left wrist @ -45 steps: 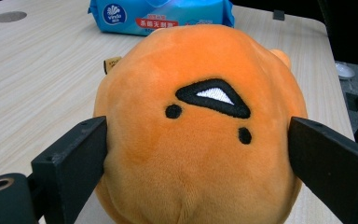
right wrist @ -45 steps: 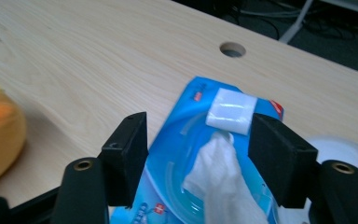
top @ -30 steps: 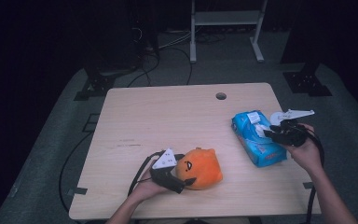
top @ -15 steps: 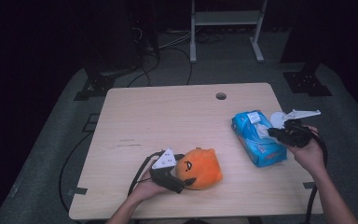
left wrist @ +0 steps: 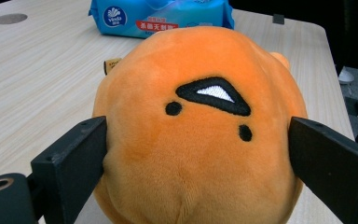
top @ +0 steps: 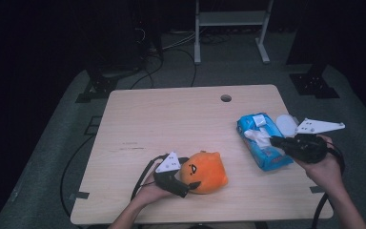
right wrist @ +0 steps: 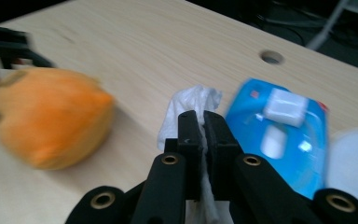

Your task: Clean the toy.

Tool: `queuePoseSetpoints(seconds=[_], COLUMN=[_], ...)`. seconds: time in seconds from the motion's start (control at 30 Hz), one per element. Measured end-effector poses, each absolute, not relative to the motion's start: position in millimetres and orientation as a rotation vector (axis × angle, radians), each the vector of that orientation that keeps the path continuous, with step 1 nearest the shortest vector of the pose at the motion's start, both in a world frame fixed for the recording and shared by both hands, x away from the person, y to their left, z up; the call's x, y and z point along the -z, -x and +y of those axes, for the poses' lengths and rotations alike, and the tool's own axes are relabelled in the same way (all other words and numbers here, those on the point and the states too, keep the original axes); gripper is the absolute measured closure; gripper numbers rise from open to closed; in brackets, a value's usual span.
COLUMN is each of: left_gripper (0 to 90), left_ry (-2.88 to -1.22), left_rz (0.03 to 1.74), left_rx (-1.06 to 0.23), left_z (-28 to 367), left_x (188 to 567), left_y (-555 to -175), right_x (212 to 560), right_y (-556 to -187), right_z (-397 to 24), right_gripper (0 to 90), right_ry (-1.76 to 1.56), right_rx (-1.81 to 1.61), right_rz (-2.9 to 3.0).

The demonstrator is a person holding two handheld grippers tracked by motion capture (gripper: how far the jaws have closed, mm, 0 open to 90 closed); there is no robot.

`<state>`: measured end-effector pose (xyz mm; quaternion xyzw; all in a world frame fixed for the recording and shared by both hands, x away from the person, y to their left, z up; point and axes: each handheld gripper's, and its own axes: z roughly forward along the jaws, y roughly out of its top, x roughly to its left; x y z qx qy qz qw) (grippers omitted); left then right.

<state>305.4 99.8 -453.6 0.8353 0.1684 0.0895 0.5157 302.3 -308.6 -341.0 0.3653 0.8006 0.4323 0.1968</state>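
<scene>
An orange plush toy (top: 205,171) with a stitched face lies near the table's front edge. My left gripper (top: 190,172) is shut on it, one black jaw pressing into each side (left wrist: 198,140). At the right lies a blue pack of wet wipes (top: 267,160), also seen beyond the plush (left wrist: 163,16). My right gripper (top: 274,140) hangs just above the pack, pointing left. Its jaws are shut (right wrist: 200,116) on a white wipe (right wrist: 191,100) that trails from the pack (right wrist: 284,135). The plush (right wrist: 46,116) shows blurred at the left of the right gripper view.
The wooden table (top: 171,119) has a round cable hole (top: 226,98) near its far edge. A white round thing (top: 286,125) lies beside the pack near the right edge. A metal frame (top: 231,19) and cables stand on the dark floor behind.
My right gripper has closed on a wipe and drawn back from the pack, pulling the wipe up with it. The left gripper and the plush have not moved.
</scene>
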Motion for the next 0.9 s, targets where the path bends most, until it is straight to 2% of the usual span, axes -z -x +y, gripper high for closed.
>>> queuePoseSetpoints(seconds=[0.1,0.47,0.73,0.87,0.9], left_gripper=[6.7,6.7,6.6,6.5,6.6], left_ry=[-2.005,-2.004,-2.007,-2.015,-2.017], left_rz=[0.406,0.402,0.399,0.391,0.389], left_rx=[-0.215,-0.214,-0.221,-0.224,-0.224], left_z=[100,100,99,98,97], left_x=[454,454,454,454,453], left_y=[-305,-305,-304,-304,-304], right_x=[334,343,364,373,376], right_y=[-281,-256,-267,-280,-284], right_z=[-285,-221,-183,-166,-158], right_gripper=[85.3,85.0,83.8,77.7,72.5], right_ry=[-0.92,-0.702,-0.605,-0.562,-0.541], right_rx=[-1.223,-1.316,-1.211,-1.193,-1.2], right_rz=[2.291,2.556,2.708,2.696,2.674])
